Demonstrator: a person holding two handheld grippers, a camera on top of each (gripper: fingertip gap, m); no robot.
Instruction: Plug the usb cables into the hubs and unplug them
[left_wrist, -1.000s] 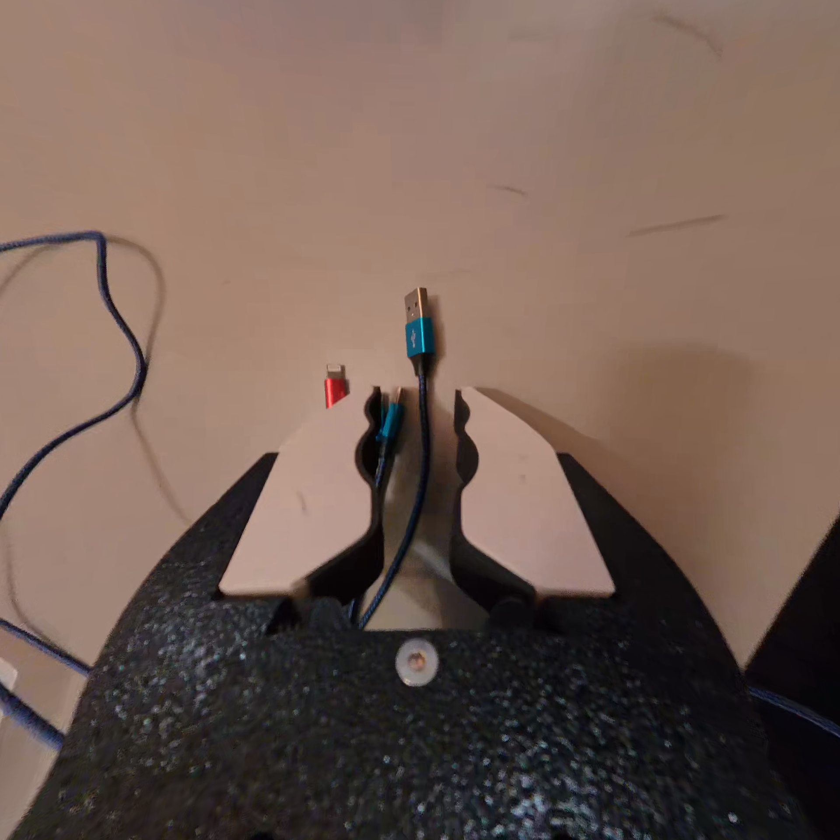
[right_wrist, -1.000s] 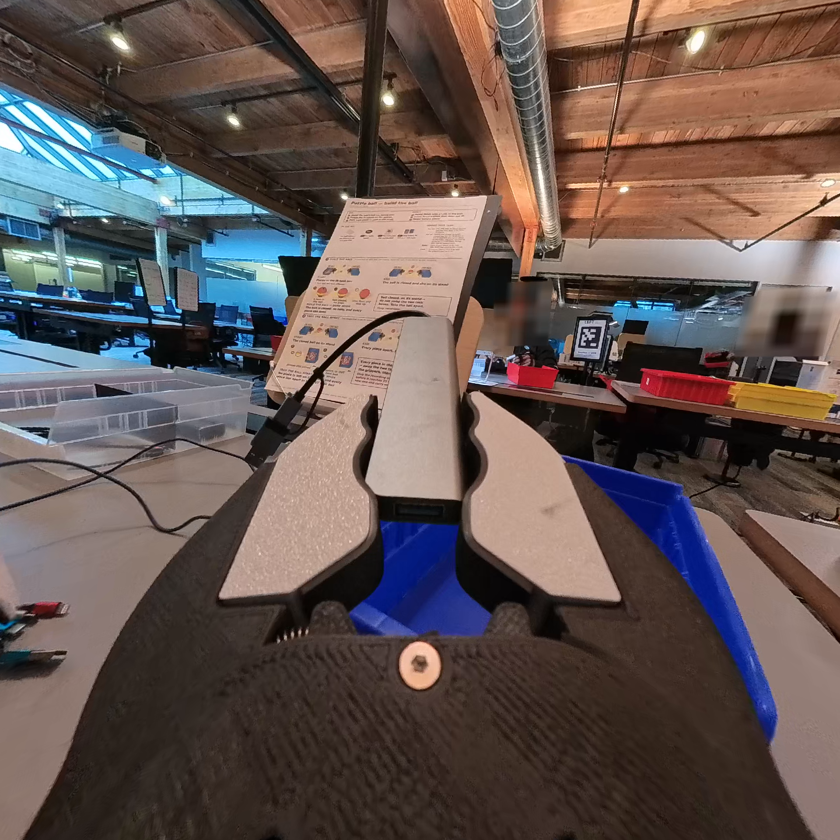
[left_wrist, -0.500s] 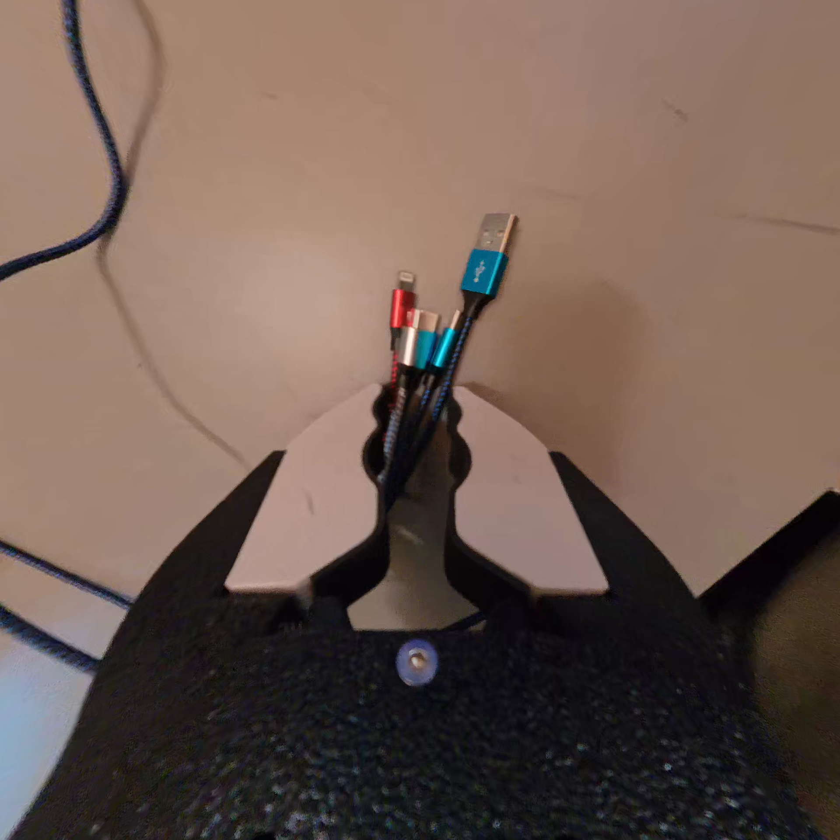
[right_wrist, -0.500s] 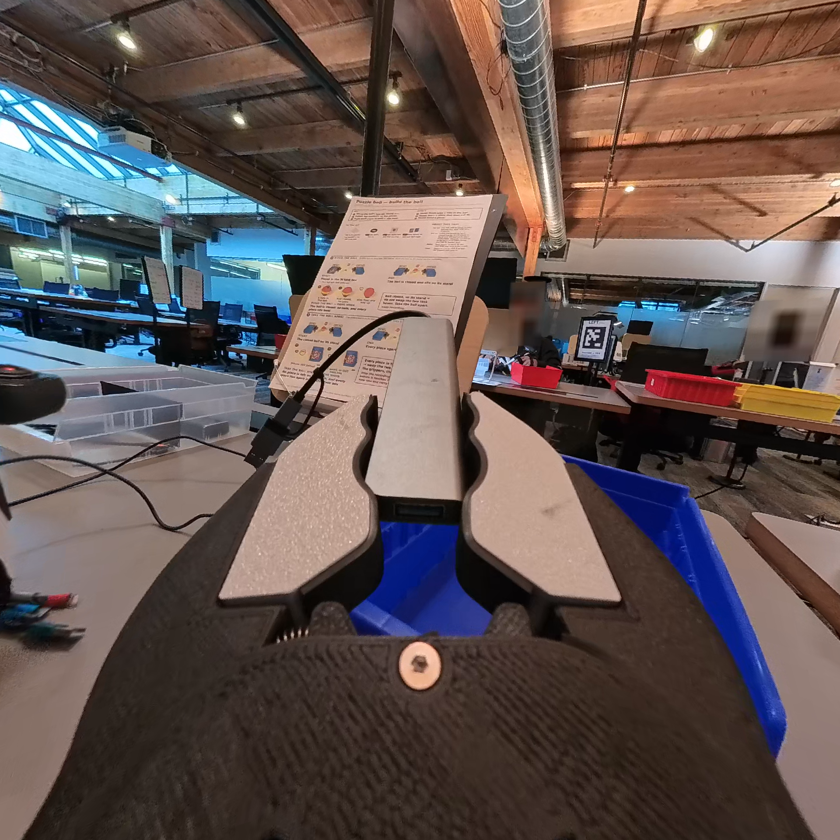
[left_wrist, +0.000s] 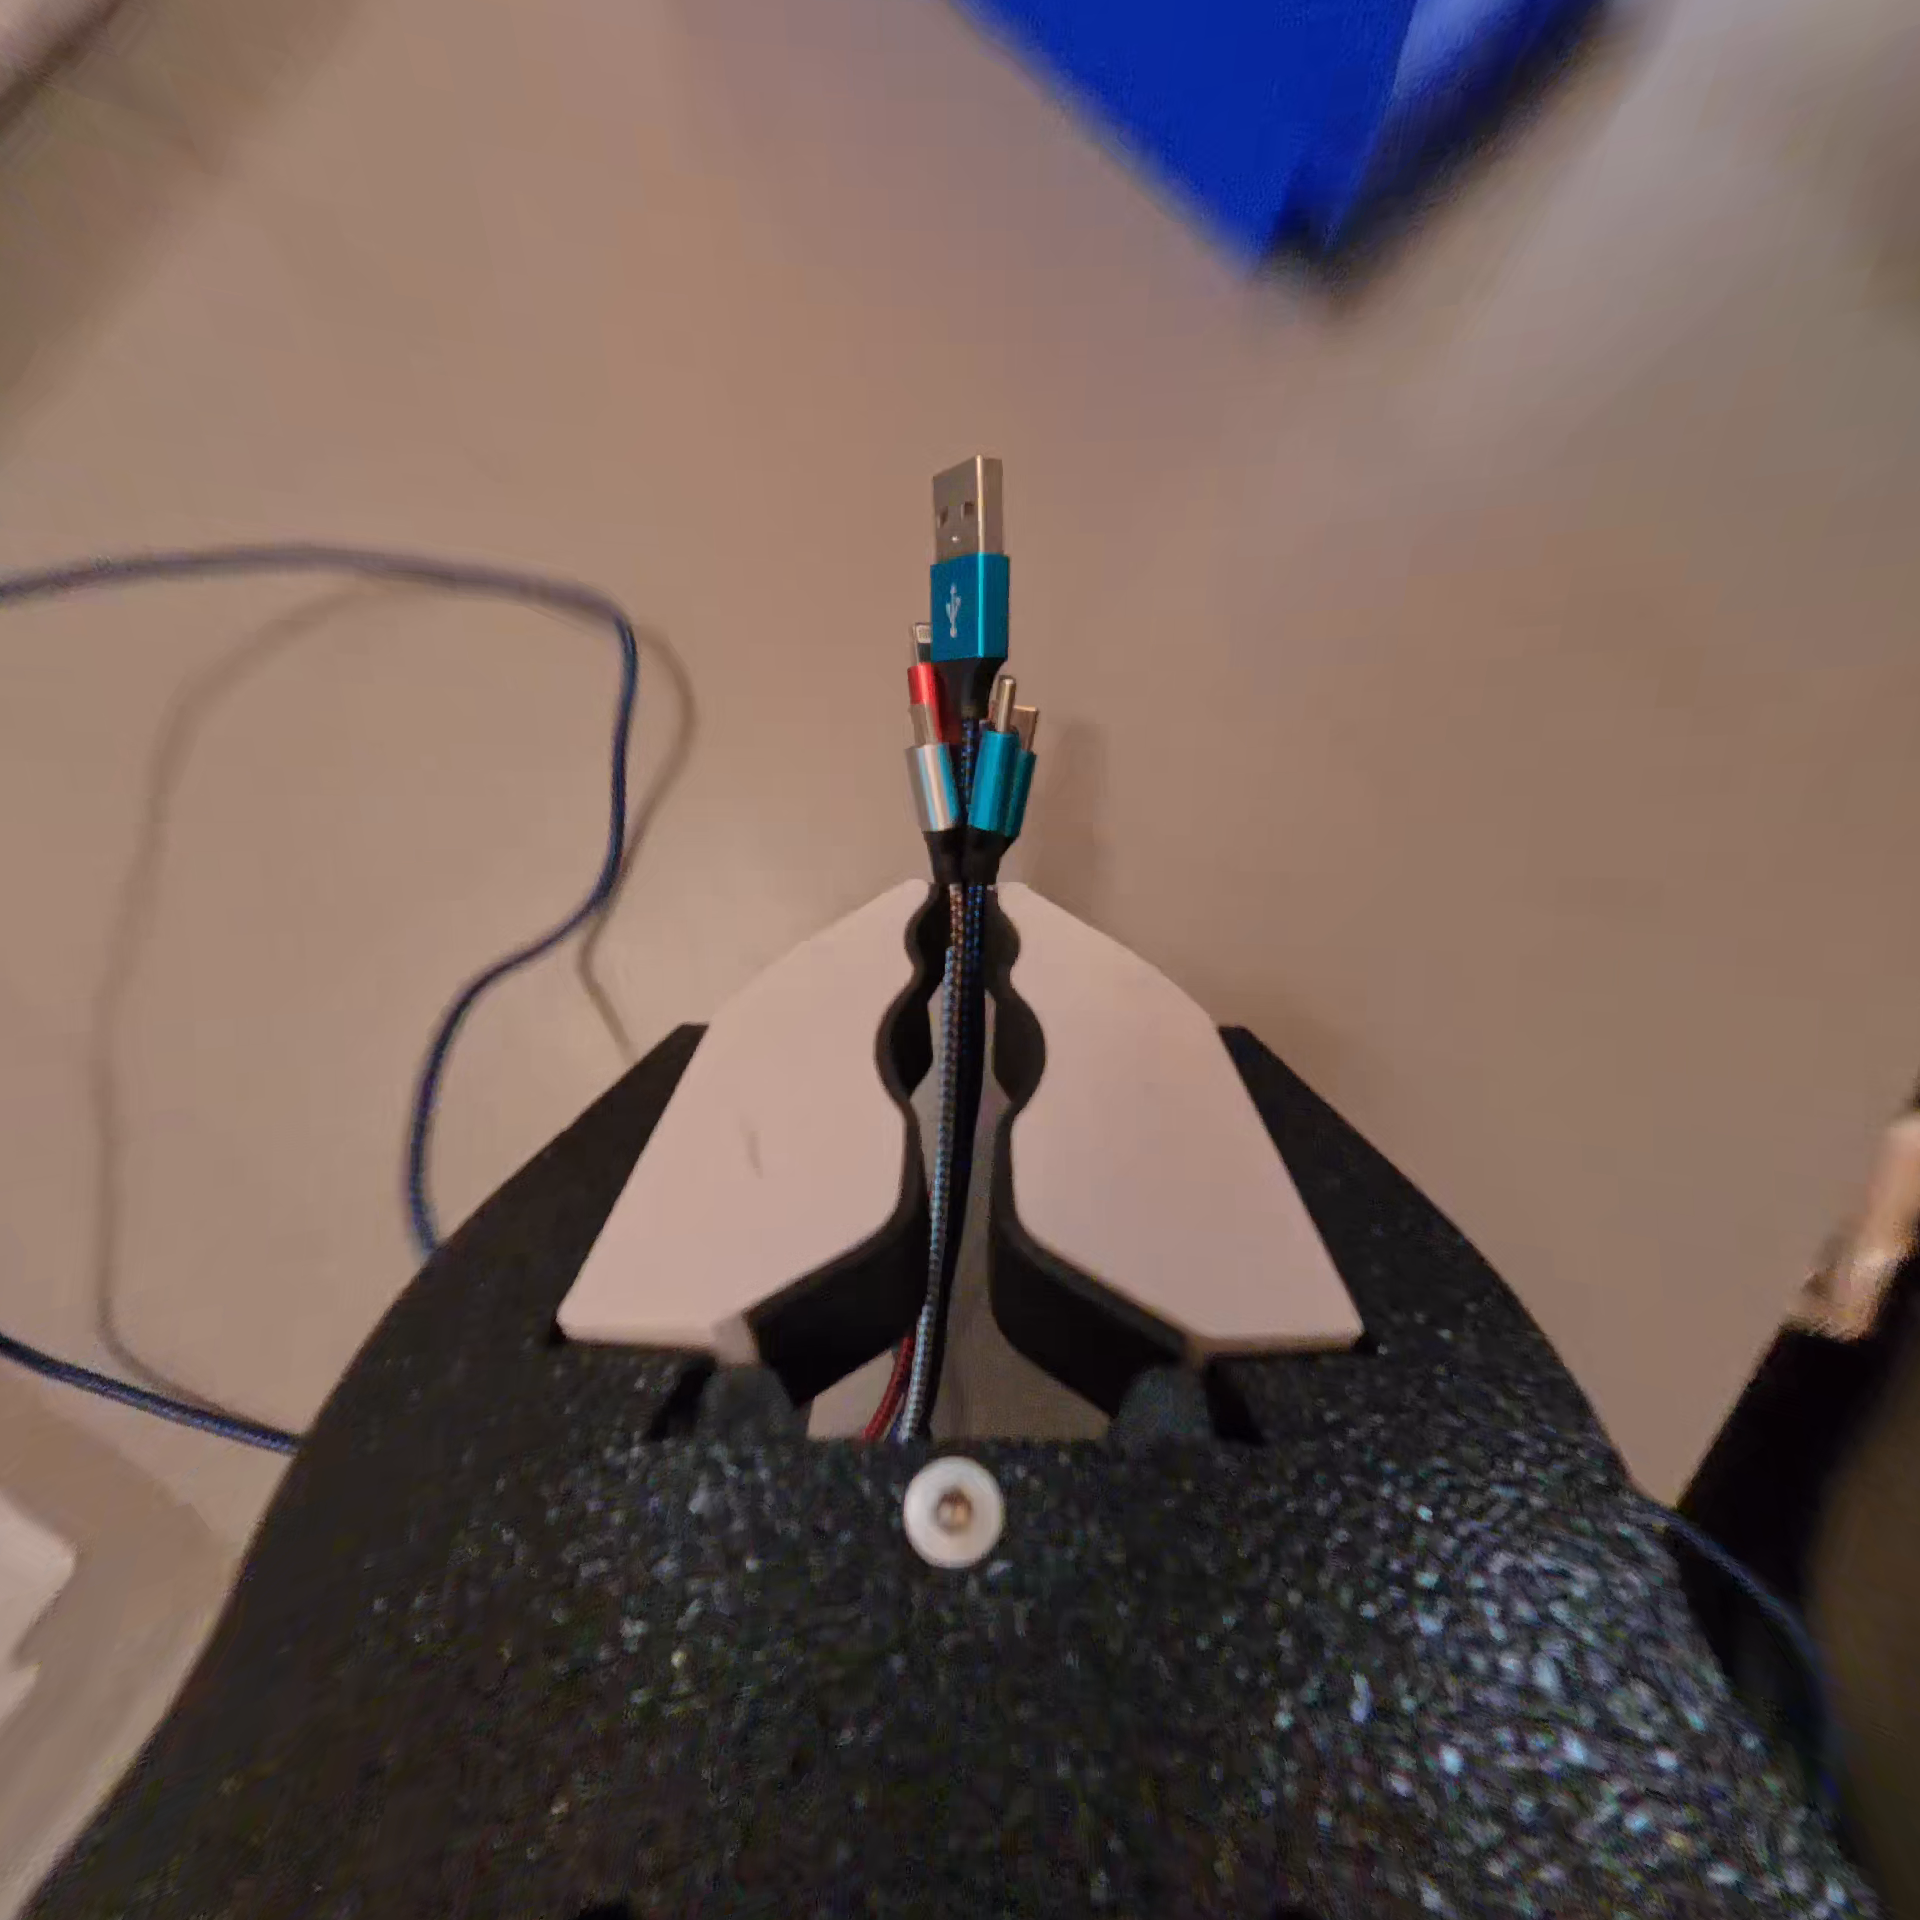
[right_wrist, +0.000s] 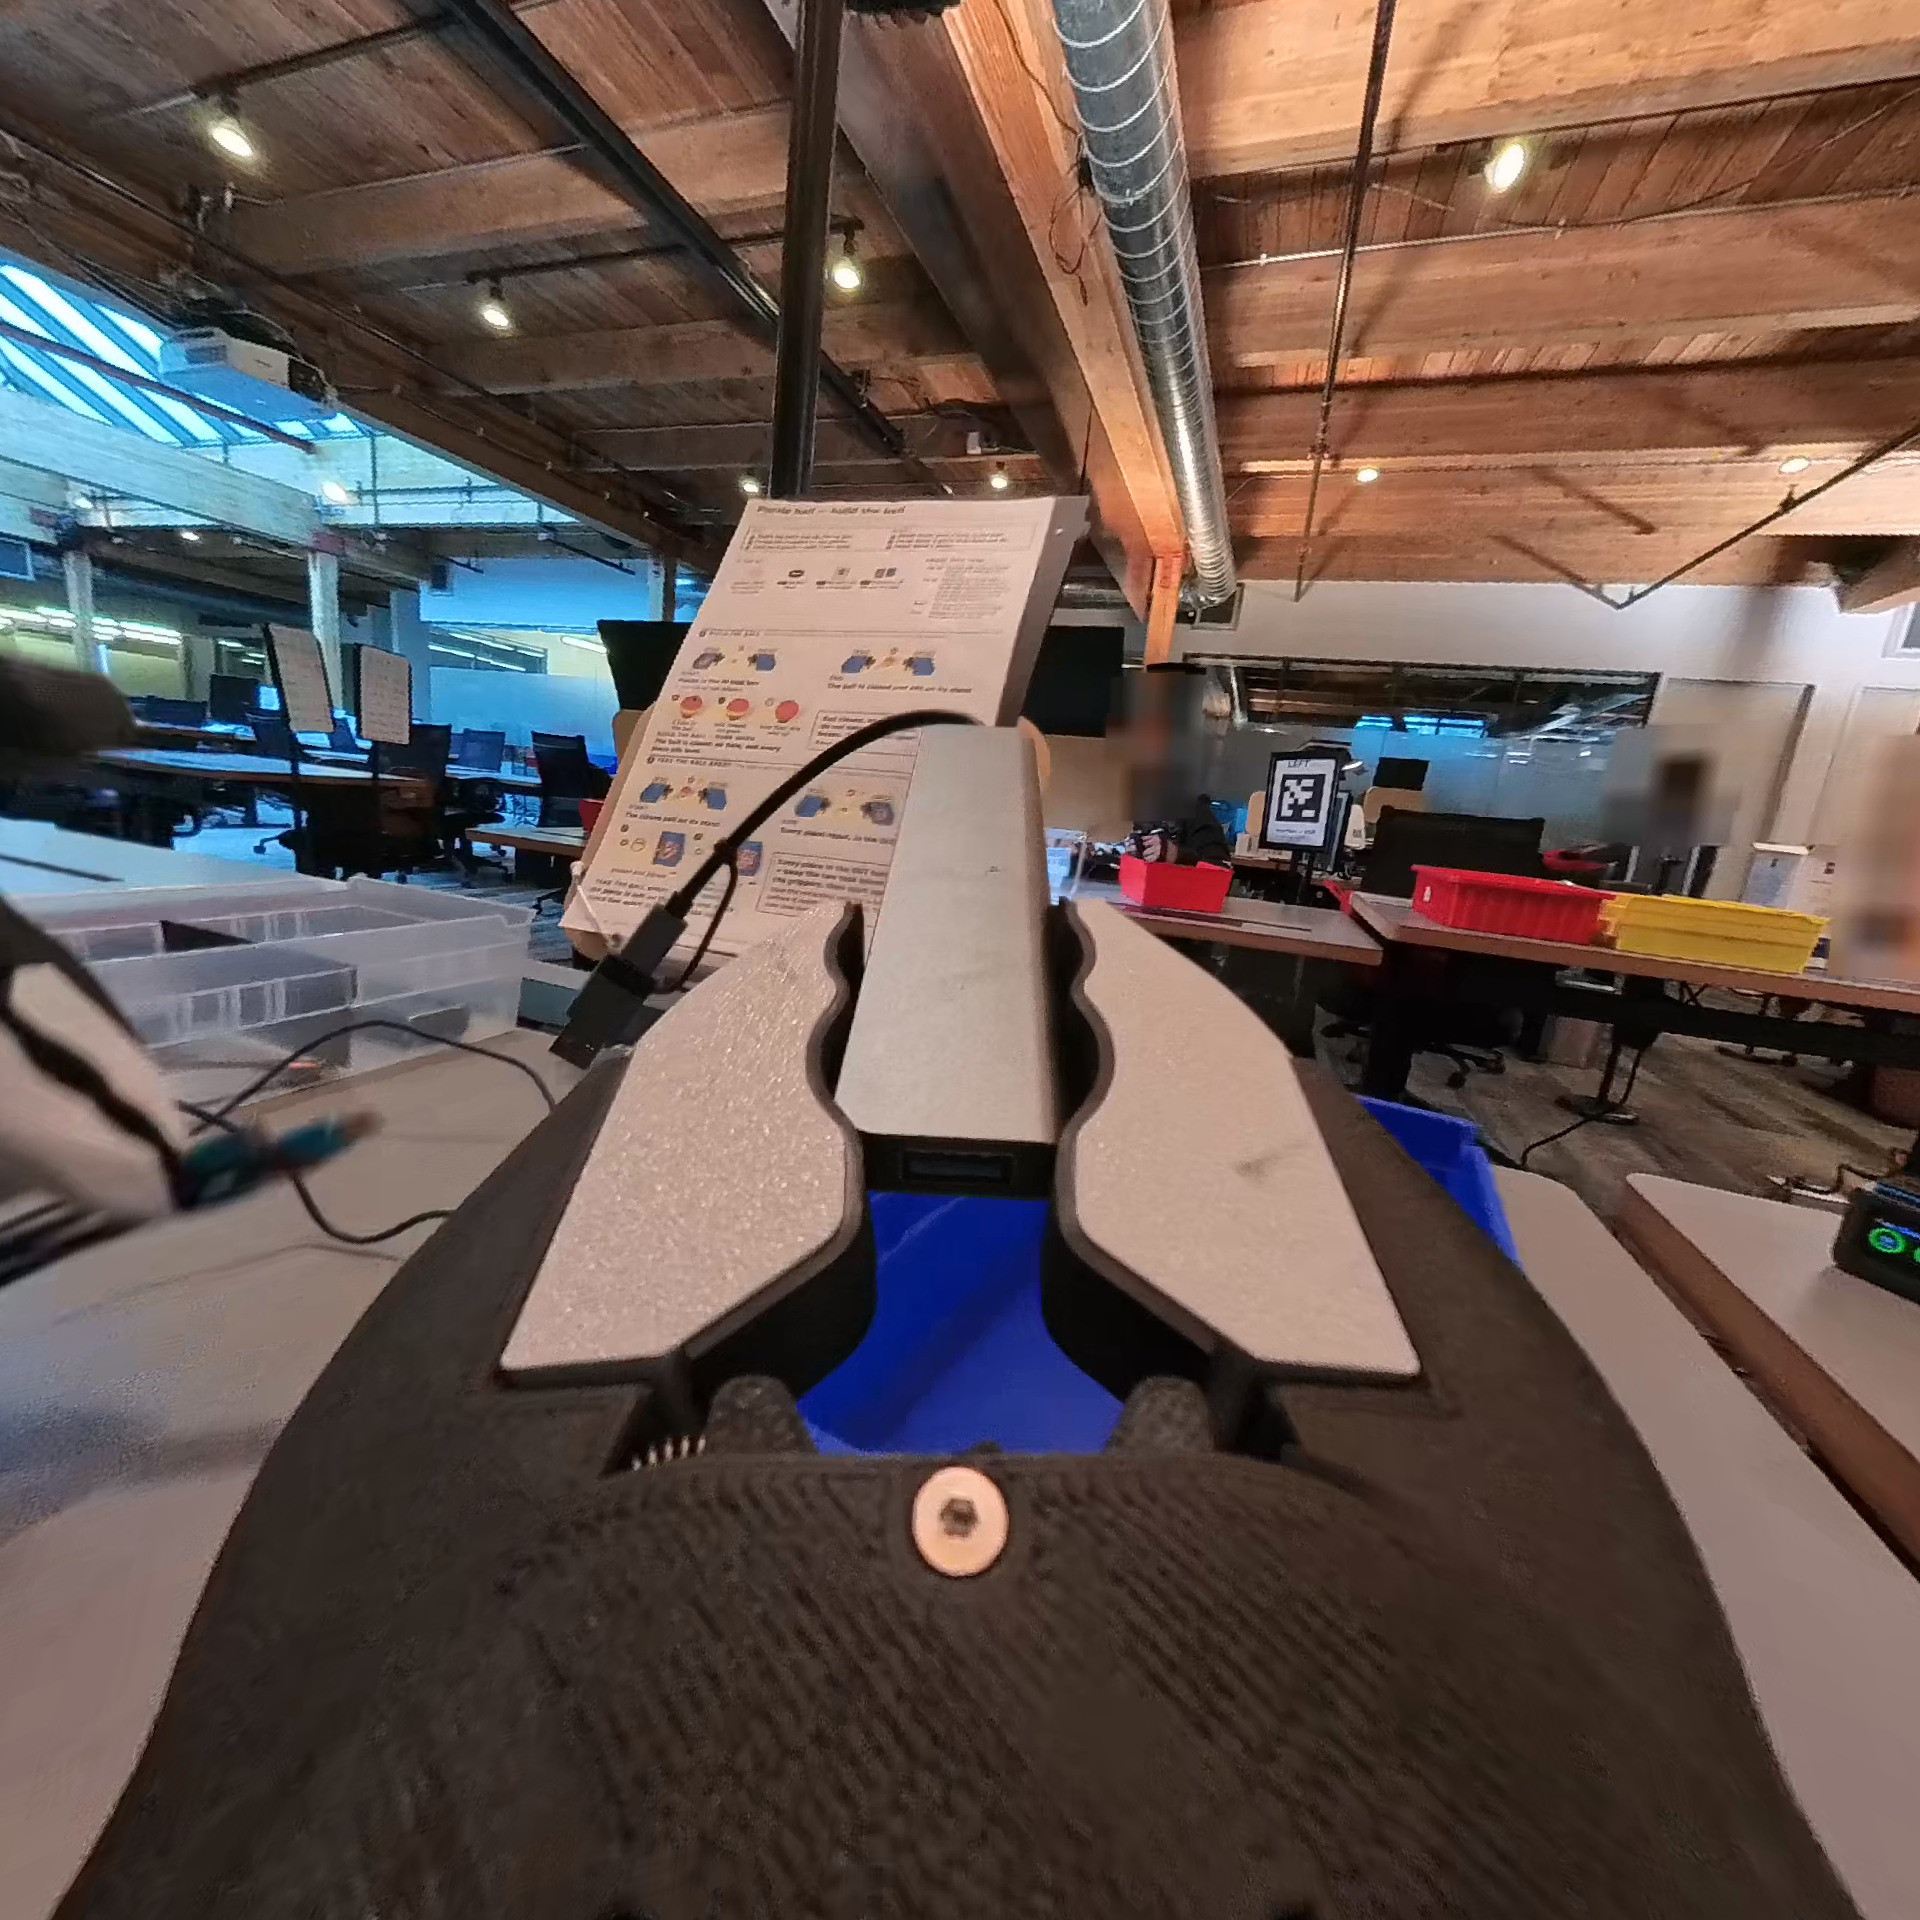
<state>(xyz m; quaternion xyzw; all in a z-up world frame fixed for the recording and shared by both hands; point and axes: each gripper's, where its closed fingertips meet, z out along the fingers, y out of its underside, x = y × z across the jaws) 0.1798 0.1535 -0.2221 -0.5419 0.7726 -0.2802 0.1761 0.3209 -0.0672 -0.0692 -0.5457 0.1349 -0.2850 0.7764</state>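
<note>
My left gripper (left_wrist: 961, 888) is shut on a bundle of braided cables (left_wrist: 951, 1049) and holds it above the beige table. A teal USB-A plug (left_wrist: 968, 582) sticks out furthest; a red plug (left_wrist: 928, 698), a silver plug and two small teal plugs sit behind it. My right gripper (right_wrist: 961, 914) is shut on a grey USB hub (right_wrist: 961, 914), tilted upward, with a port (right_wrist: 954, 1167) facing the camera. The hub's black tail cable ends in a black plug (right_wrist: 613, 1003) hanging at the left. The left gripper with the teal plugs (right_wrist: 275, 1148) shows blurred at the left edge of the right wrist view.
A blue bin stands under the right gripper (right_wrist: 1444, 1153) and shows at the top of the left wrist view (left_wrist: 1299, 114). A loose blue braided cable (left_wrist: 582, 831) loops on the table. A clear plastic organiser (right_wrist: 291, 966) and an instruction sheet on a stand (right_wrist: 831, 707) stand behind.
The left gripper closed on the cable bundle, lifted it off the table and swung toward the blue bin. The right gripper kept holding the hub nearly still.
</note>
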